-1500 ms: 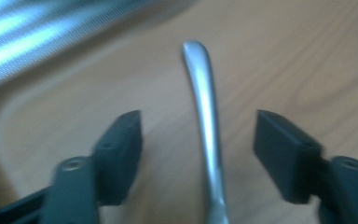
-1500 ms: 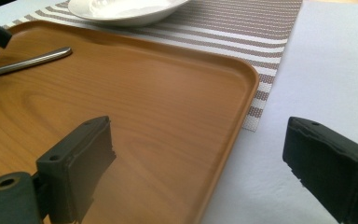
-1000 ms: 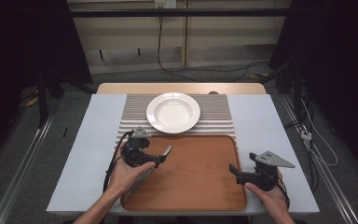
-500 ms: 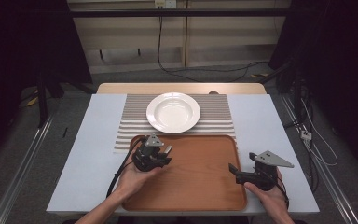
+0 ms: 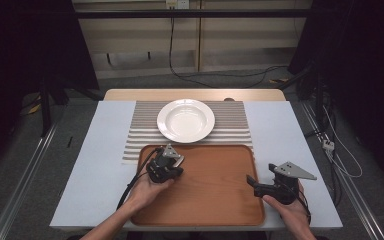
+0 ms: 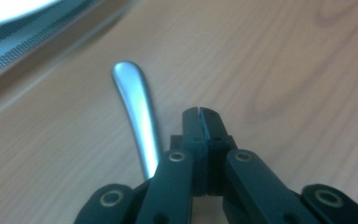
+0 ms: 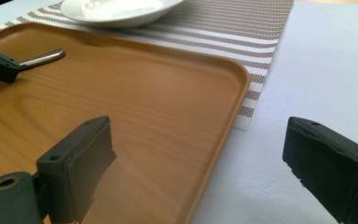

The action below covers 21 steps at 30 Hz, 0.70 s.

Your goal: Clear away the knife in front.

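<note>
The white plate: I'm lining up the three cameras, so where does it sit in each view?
High view: white plate sits centre, on the striped mat, just beyond the wooden tray.
Left gripper view: a blurred white sliver at the top left corner.
Right gripper view: top edge, left of centre, on the mat beyond the tray.
Shared landmark: the wooden tray's far rim.

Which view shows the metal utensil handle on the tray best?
The left gripper view: the metal handle lies close and sharp beside the shut left gripper. The right gripper view shows its tip far off; in the high view the gripper hides it.
</note>
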Each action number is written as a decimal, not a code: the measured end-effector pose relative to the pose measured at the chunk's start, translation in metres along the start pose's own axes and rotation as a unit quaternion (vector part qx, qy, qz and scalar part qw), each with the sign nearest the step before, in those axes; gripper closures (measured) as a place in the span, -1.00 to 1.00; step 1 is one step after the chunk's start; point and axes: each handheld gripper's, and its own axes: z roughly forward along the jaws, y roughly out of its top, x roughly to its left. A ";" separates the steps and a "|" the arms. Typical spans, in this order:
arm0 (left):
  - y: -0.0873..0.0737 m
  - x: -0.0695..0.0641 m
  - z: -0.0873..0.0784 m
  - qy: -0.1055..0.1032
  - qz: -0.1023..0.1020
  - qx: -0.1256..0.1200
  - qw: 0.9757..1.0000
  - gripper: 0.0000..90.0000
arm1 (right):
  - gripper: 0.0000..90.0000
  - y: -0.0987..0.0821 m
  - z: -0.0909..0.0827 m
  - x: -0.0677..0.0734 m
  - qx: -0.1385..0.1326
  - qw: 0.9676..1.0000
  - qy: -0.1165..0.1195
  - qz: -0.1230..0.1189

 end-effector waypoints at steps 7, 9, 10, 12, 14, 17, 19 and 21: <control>-0.002 0.005 0.001 -0.011 -0.005 -0.008 1.000 1.00 | -0.82 0.000 -0.001 0.000 -0.002 1.000 0.000 -0.003; -0.002 0.005 0.000 -0.005 -0.005 -0.004 1.000 1.00 | -0.82 0.000 0.000 0.001 0.001 1.000 0.000 -0.001; -0.001 0.005 0.000 0.001 -0.005 0.000 1.000 1.00 | -0.82 0.000 0.001 0.001 0.000 1.000 0.002 -0.003; -0.001 0.006 -0.001 0.006 -0.011 0.004 1.000 1.00 | -0.82 0.001 0.001 0.002 0.000 1.000 0.003 -0.005; -0.001 0.007 -0.002 0.010 -0.009 0.008 1.000 1.00 | -0.82 0.000 0.001 0.003 0.001 1.000 0.006 -0.008; -0.001 0.008 -0.003 0.014 -0.012 0.010 1.000 1.00 | -0.82 0.000 0.000 0.003 0.000 1.000 0.005 -0.006; -0.001 0.009 -0.003 0.010 -0.015 0.012 1.000 1.00 | -0.82 0.000 0.000 0.002 0.001 1.000 0.006 -0.006; -0.001 0.011 -0.004 0.010 -0.017 0.013 1.000 1.00 | -0.82 0.000 0.001 0.003 0.002 1.000 0.007 -0.007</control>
